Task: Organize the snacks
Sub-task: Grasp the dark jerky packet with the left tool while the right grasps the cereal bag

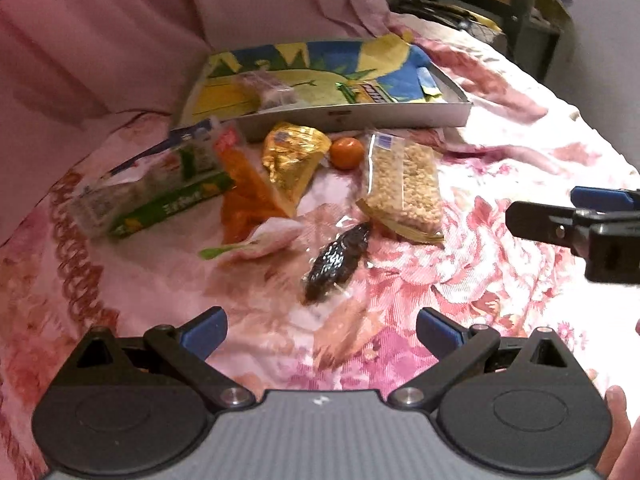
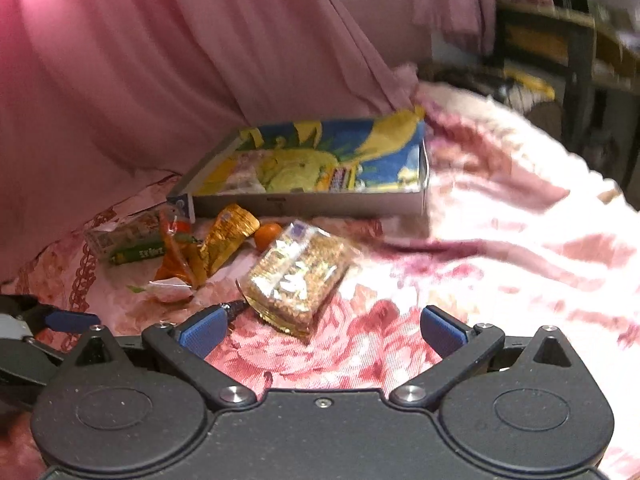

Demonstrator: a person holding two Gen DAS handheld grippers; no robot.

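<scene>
A: What lies on the bed point(image 1: 500, 152)?

B: A floral pink cover with snacks in a loose group near its far edge, in front of a shallow box point(image 1: 360, 116) with a blue and yellow lining. Behind the box hangs a pink curtain point(image 1: 120, 40).

A: And the snacks?

B: From the left wrist view: a green carton point(image 1: 160, 196) at the left, an orange pack point(image 1: 244, 196) just beside it, a gold pack point(image 1: 294, 160) touching the orange one, and a tangerine point(image 1: 346, 153) between the gold pack and a clear bag of puffed grain point(image 1: 408, 188). Nearer the camera lie a pink-white wrapper point(image 1: 260, 240) and a dark snack in clear film point(image 1: 340, 254), its top end close to the grain bag's lower corner.

A: Anything in the box?

B: A small clear packet point(image 1: 272, 90) toward its left side and a striped bar point(image 1: 366, 92) near the middle. Both are blurred.

A: The tongs?

B: The left gripper point(image 1: 322, 330) has its blue pads point(image 1: 206, 334) wide apart, holding nothing, above bare cover short of the dark snack. The right gripper point(image 2: 322, 330) is spread just as wide and empty, with the grain bag point(image 2: 296, 276) just ahead of it. Each shows at the edge of the other's view, the right one at the right edge from the left wrist.

A: Hands?

B: Part of a hand point(image 1: 618, 428) shows at the lower right edge of the left wrist view.
</scene>
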